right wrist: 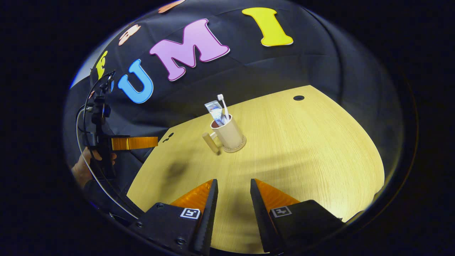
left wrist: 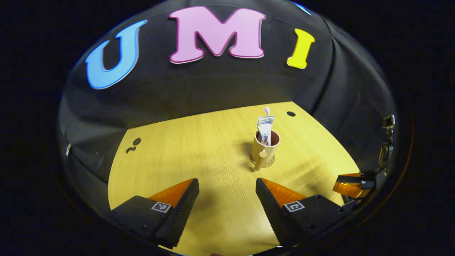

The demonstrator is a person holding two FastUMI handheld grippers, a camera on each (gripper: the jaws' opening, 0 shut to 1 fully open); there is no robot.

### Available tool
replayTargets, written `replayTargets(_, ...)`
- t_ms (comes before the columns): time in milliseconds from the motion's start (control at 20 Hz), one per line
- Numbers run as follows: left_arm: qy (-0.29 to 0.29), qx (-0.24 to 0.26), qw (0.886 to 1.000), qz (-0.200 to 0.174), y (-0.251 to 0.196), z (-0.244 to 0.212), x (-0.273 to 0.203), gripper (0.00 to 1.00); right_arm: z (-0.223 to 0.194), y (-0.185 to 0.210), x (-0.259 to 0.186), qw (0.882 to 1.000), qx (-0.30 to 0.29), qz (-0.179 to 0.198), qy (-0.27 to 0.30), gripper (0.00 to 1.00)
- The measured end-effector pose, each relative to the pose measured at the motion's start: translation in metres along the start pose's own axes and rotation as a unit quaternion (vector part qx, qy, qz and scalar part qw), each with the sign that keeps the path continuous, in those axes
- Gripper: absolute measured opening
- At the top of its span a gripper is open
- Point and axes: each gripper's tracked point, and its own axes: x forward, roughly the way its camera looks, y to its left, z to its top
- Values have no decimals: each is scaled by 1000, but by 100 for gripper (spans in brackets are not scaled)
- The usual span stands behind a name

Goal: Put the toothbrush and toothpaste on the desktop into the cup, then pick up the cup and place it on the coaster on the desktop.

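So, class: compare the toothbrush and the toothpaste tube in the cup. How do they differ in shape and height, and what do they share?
The toothbrush is a thin stick with a small bristled head; the toothpaste tube is wide and flat with a crimped end. The toothbrush rises higher above the rim than the toothpaste tube. Both stand in the cup, which sits on the coaster, and both lean the same way.

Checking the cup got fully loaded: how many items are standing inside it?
2. The toothpaste tube leans at the left of the cup in the right gripper view, and the toothbrush stands just right of it, bristles up. Anything lower inside would be hidden.
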Motion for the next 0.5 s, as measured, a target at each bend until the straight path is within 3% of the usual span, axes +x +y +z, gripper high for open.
replayTargets(200,-38,-39,999,-4,6,-15,-38,99,2,28,-11,1000,-22,12,-3,57)
replayTargets(500,-64,-61,996,2,13,-54,-89,99,3,69,-15,998,-46,39,3,67)
